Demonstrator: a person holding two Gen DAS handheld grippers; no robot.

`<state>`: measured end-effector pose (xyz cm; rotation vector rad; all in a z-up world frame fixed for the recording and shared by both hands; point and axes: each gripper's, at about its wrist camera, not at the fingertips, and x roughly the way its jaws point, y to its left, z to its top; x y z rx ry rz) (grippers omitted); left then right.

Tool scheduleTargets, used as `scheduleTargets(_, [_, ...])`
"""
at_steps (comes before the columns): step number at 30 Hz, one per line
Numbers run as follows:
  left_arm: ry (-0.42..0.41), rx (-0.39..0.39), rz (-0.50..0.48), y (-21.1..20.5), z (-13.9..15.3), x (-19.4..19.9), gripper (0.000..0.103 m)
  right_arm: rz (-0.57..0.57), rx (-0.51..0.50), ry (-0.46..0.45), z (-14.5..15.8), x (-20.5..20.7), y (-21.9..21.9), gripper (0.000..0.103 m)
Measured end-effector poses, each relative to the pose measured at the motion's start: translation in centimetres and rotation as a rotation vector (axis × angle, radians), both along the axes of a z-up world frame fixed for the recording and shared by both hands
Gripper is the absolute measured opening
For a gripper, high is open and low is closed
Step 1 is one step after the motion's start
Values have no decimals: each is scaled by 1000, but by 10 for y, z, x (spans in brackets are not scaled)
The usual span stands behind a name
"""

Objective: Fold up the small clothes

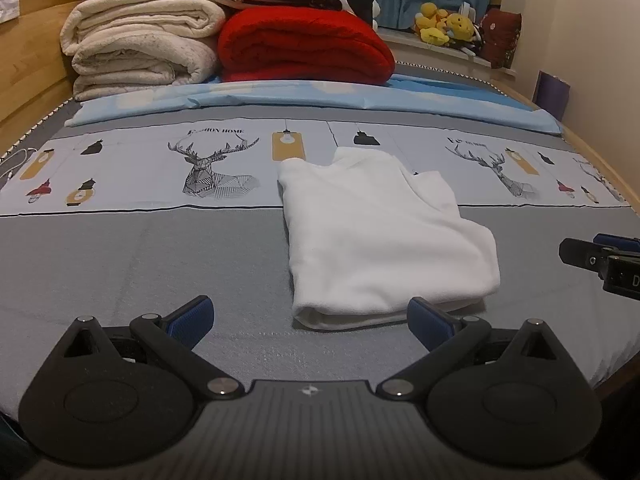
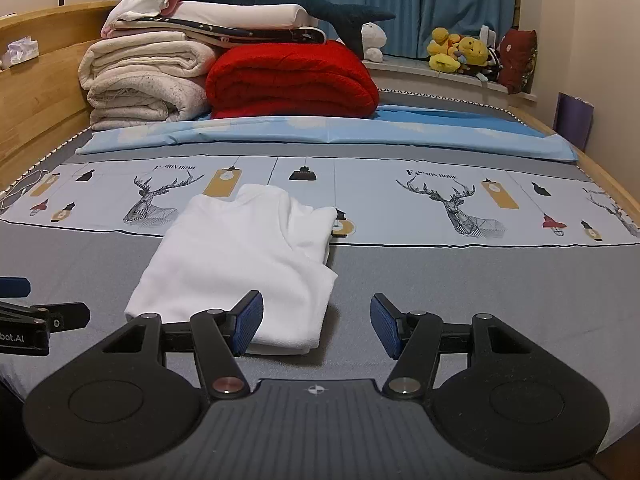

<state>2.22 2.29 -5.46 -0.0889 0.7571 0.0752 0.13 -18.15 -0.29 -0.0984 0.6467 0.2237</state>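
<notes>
Big bed (image 1: pixel 120 248) with a grey cover and a deer-print band takes up most of the view. At the headboard end there's a stack of cream blankets (image 1: pixel 140 48) next to a folded red blanket (image 1: pixel 304 48). The white garment (image 1: pixel 376 232) sits folded mid-bed, half on the deer band, half on the grey. Left gripper (image 1: pixel 310 318) is spread wide, empty, right at the garment's near edge. Right gripper (image 2: pixel 316 326) is also wide open, holding nothing, beside the garment's near right corner.
</notes>
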Motion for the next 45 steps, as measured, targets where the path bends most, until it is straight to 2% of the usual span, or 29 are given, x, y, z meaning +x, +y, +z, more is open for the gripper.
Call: scheduleTargets(45, [-6, -16, -10, 0, 1, 0, 103, 9, -1, 4, -1, 0, 3, 61])
